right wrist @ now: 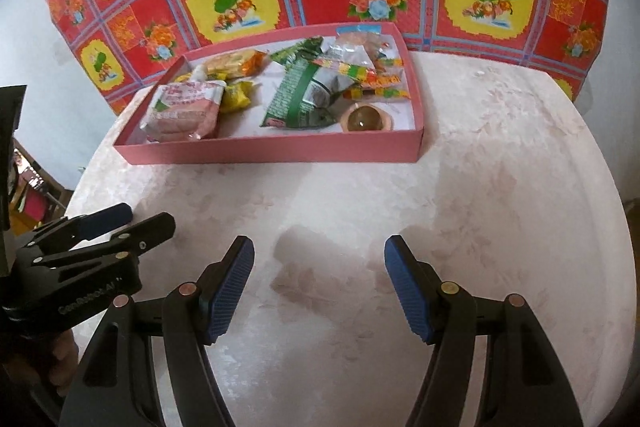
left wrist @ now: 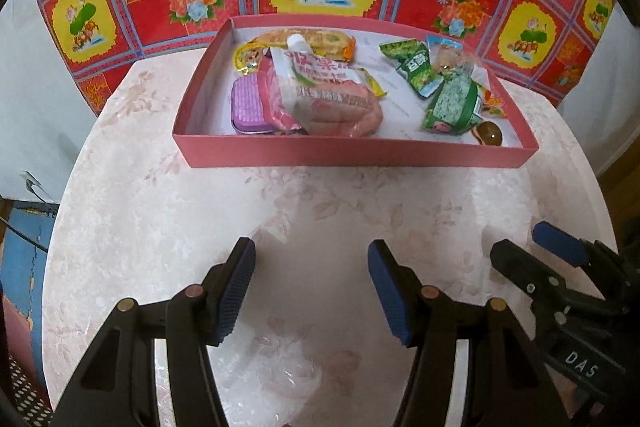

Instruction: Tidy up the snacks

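- Left gripper (left wrist: 312, 291) tilts steeply down over the bare pale tablecloth (left wrist: 328, 203), jaws spread, nothing between.
- Right gripper (right wrist: 319, 289) beside it, likewise spread, empty.
- Snacks lie in the pink box (left wrist: 352, 151) at the table's far edge.

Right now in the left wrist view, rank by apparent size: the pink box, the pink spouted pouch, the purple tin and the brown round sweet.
1. pink box, plainly largest.
2. pink spouted pouch.
3. purple tin, partly hidden under the pouch, so its full size is unsure.
4. brown round sweet, smallest.
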The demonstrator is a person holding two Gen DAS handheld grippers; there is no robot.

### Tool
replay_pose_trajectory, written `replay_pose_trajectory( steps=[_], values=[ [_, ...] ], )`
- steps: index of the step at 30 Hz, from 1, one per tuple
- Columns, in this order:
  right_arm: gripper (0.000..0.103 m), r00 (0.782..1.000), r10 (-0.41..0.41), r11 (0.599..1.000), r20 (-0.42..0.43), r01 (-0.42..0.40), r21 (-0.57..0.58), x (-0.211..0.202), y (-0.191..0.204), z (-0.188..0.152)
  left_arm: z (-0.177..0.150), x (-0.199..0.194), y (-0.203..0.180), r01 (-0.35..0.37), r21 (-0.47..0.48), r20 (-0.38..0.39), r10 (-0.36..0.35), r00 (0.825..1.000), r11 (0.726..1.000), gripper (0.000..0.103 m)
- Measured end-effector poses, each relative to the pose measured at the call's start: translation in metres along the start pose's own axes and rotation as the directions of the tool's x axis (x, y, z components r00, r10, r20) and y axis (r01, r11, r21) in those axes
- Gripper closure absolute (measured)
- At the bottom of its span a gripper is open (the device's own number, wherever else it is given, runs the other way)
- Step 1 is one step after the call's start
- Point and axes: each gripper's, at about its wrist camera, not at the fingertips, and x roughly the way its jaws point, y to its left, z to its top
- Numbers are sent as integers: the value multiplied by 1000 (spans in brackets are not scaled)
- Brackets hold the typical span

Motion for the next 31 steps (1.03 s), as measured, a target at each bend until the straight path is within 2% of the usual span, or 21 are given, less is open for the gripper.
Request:
replay_pose_trajectory(
  steps=[13,31],
  values=[
    [33,1000,-30,1000,10,30,-2,3,2,-2,-3,2,-5,-31,24,20,30,999,999,40],
    [33,1000,-26,1000,15,27,-6,2,2,-2,-3,1,-4,-26,22,31,25,999,999,40]
  ],
)
